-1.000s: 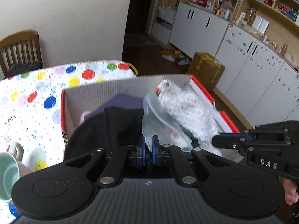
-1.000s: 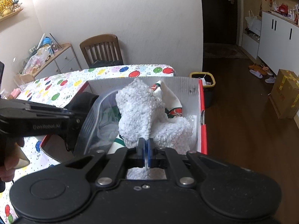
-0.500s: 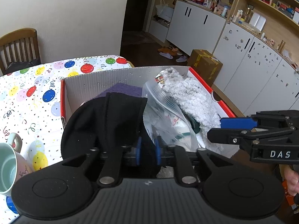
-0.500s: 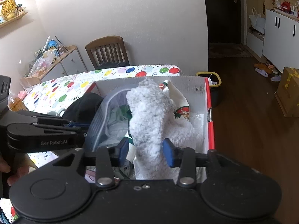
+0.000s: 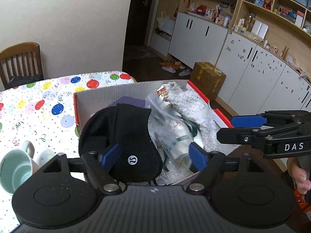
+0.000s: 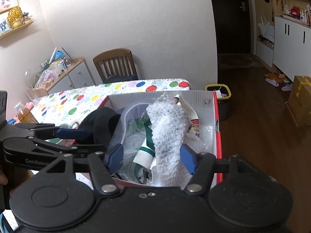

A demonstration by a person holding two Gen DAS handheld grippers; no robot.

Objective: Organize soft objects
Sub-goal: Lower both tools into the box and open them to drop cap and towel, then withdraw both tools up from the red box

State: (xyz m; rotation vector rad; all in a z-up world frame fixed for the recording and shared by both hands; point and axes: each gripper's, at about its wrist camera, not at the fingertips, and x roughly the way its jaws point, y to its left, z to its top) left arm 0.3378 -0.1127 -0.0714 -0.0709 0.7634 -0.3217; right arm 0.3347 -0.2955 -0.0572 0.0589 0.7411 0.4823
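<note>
A red-edged cardboard box [image 5: 108, 95] [image 6: 204, 101] stands on the table, filled with soft things. A black cap [image 5: 132, 136] [image 6: 101, 120] with a small round logo lies at its left. Beside it are a clear plastic bag [image 5: 171, 128] [image 6: 132, 128] and a white fluffy cloth [image 5: 192, 108] [image 6: 167, 132]. A purple cloth [image 5: 132, 100] shows at the back. My left gripper [image 5: 154, 157] [image 6: 85, 139] is opening, the cap's near end lying loose between its pads. My right gripper [image 6: 152, 160] [image 5: 233, 127] is opening too, with the fluffy cloth between its pads, unpressed.
A pale green mug [image 5: 15, 167] stands left of the box on the balloon-print tablecloth [image 5: 38, 101]. A wooden chair [image 6: 116, 64] is behind the table. A yellow-rimmed bin [image 6: 219, 91] and a brown carton [image 5: 208, 77] stand on the floor to the right.
Both pairs of jaws went from shut to wide apart. The cap and the fluffy cloth now lie free in the box. Both grippers have drawn back a little.
</note>
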